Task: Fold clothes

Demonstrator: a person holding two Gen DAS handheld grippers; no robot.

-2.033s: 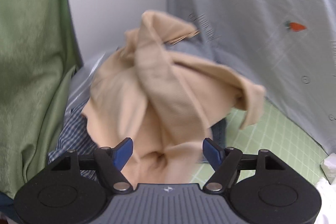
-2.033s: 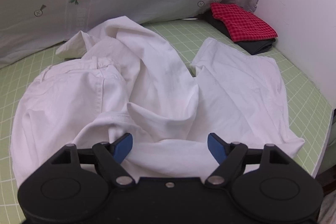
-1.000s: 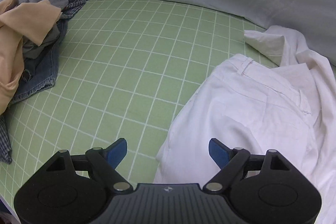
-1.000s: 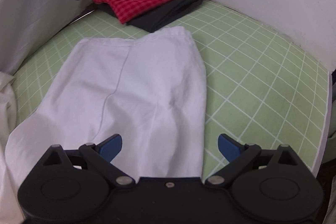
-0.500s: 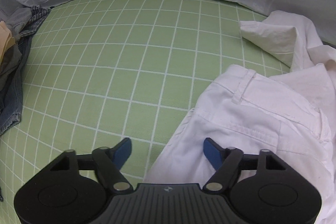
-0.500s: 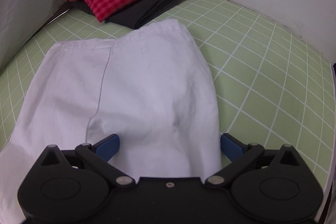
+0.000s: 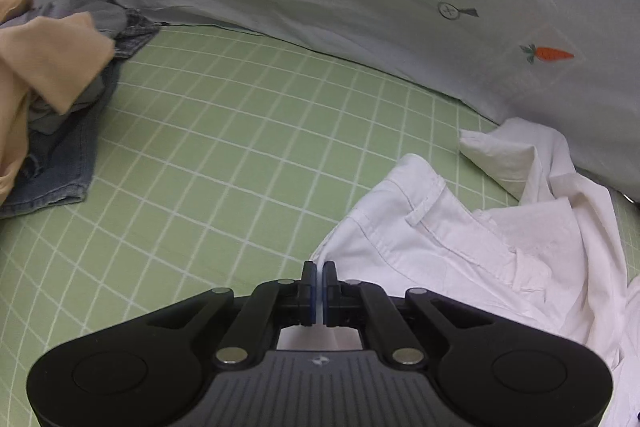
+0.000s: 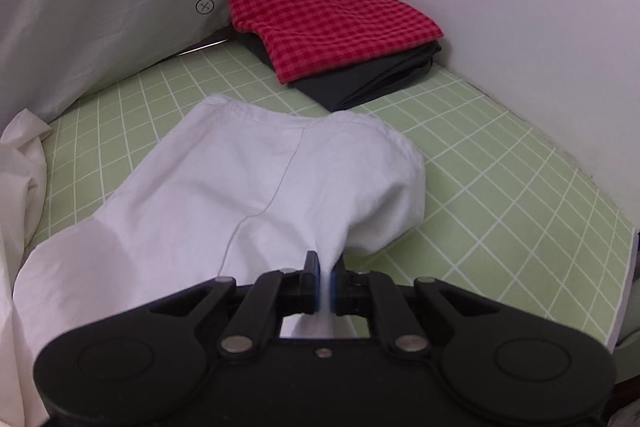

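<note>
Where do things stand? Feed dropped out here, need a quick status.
Left gripper shut on white trousers near the waistband. Right gripper shut on a trouser leg. Green mat between clothes piles bare, nothing blocking.

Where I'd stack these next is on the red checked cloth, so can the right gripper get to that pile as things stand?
Probably yes, though not freely: the right gripper is shut on the white trousers, so they would trail along. Bare green mat lies between it and the red checked cloth; nothing stands in the way.
</note>
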